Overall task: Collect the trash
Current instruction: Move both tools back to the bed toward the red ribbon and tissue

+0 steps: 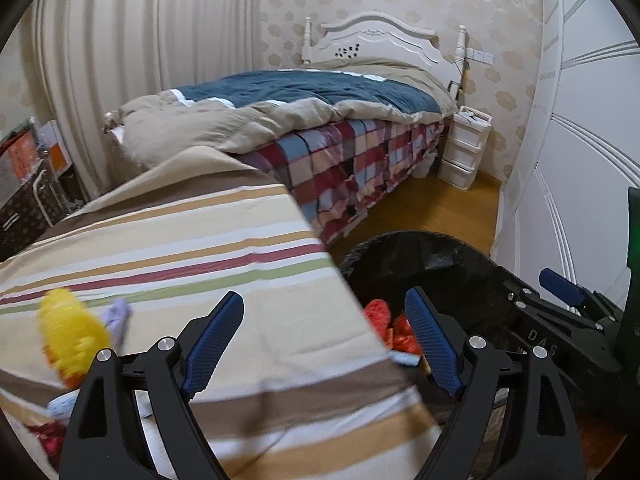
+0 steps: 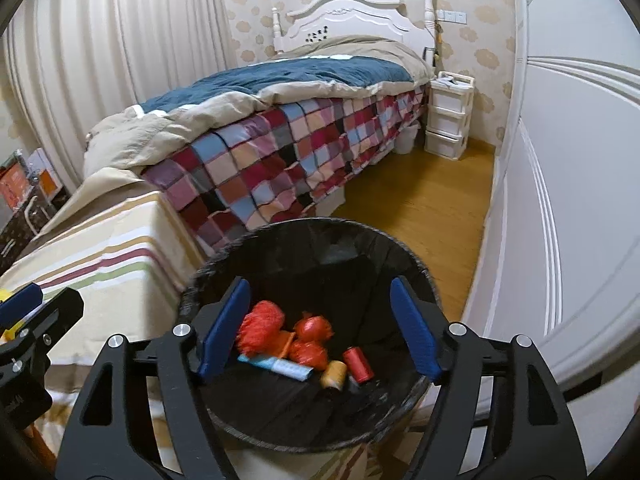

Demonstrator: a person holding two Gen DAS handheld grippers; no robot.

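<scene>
My right gripper point(image 2: 320, 326) is wide open and holds nothing. It hangs over the black bin point(image 2: 308, 438). Inside the bin, at 6 o'clock, lie red net balls point(image 2: 308, 340), a blue wrapper point(image 2: 280, 366) and two thread spools point(image 2: 352, 368). My left gripper point(image 1: 324, 340) is wide open too, over the striped cloth point(image 1: 200, 240). A blurry yellow thing point(image 1: 70, 330) sits on the cloth at 9 o'clock. The bed point(image 2: 280, 148) is at 12 o'clock.

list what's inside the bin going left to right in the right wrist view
orange mesh pom → blue-and-white packet → orange netted balls → yellow thread spool → red thread spool, all lying in the black bin.
</scene>
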